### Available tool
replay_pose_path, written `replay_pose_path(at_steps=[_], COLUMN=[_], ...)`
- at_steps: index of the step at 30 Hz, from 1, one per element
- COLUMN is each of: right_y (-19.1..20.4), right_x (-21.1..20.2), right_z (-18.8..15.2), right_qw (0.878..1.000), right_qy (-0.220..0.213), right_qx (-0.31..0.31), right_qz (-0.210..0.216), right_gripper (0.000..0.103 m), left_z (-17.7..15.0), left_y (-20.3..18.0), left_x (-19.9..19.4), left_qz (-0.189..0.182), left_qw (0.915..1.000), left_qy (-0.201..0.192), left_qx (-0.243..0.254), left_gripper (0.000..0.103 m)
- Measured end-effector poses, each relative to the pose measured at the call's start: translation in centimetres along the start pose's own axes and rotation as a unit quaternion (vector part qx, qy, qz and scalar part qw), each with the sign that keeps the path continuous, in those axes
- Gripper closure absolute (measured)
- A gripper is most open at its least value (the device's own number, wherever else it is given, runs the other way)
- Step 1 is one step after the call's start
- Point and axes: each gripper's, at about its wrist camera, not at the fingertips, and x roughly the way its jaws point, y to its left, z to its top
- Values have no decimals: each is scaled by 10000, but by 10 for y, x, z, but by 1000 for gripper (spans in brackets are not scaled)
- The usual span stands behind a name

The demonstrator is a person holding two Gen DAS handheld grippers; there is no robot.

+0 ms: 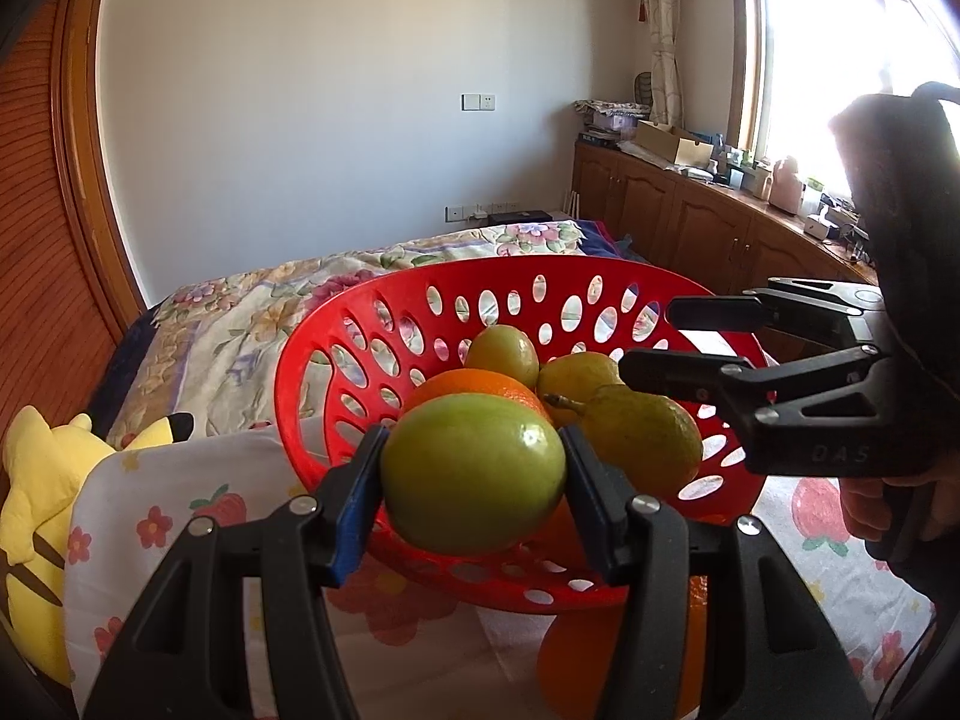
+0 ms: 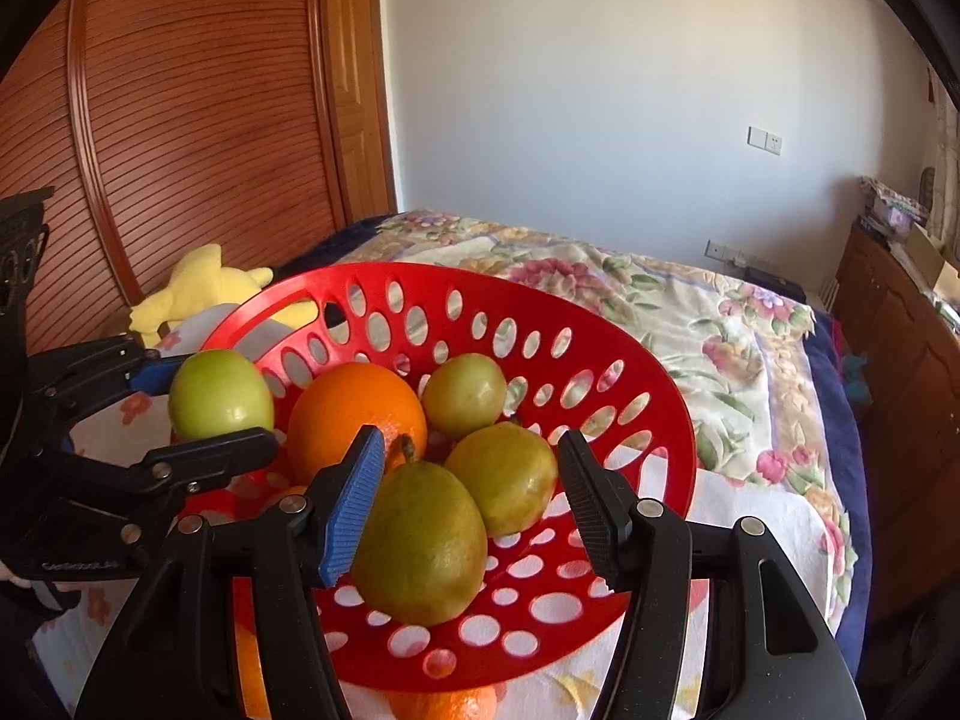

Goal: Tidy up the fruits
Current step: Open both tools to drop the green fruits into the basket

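A bedroom with white walls, a slatted wooden wardrobe door and a bed under a floral quilt forms the setting, and on a white cloth printed with strawberries point(image 1: 810, 516) sits a red perforated plastic basket point(image 2: 672, 414) already holding several fruits. The left gripper point(image 1: 474, 474) is clamped on a round green apple point(image 1: 474, 474), its blue pad and black pad pressed to the fruit's two sides, and it holds the apple over the near rim of the basket, just in front of a glossy orange point(image 2: 357, 417) inside. The right gripper point(image 2: 474, 501) stands part-open over the basket's right half; a yellow-green pear with a short brown stem point(image 2: 420, 543) lies between its jaws, near the blue pad, but the black pad stands clear of it, so nothing is gripped. Two smaller yellow-green round fruits point(image 2: 465, 396) rest behind the pear. The step in hand looks like setting the apple into the basket. To do it well, the left gripper should carry the apple past the rim and lower it into the gap beside the orange before easing the pads apart, so it settles rather than drops and rolls. The right gripper would best keep out of that path. Another orange fruit point(image 2: 447, 705) lies outside, under the near edge, and likely waits its turn.
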Motion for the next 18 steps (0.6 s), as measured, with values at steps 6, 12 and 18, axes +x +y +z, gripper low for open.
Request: replay_pose_path(at_steps=[6,12,18], right_y=[6,8,15], right_x=[-8,-14,-33], right_z=[-4,-9,-16], right_qw=[10000,10000,9999], right_qy=[-53,-47,-112], right_qx=[-64,-50,-8], right_qz=[6,18,26], right_gripper=[41,41,41], left_z=[1,1,-12], left_y=[-2,1,4], left_x=[0,-15,-36], left_qz=[44,135,151], left_qw=[10000,9997,9996], left_qy=[-20,-195,-176], left_qx=[-14,-101,-177], left_gripper=[47,45,44])
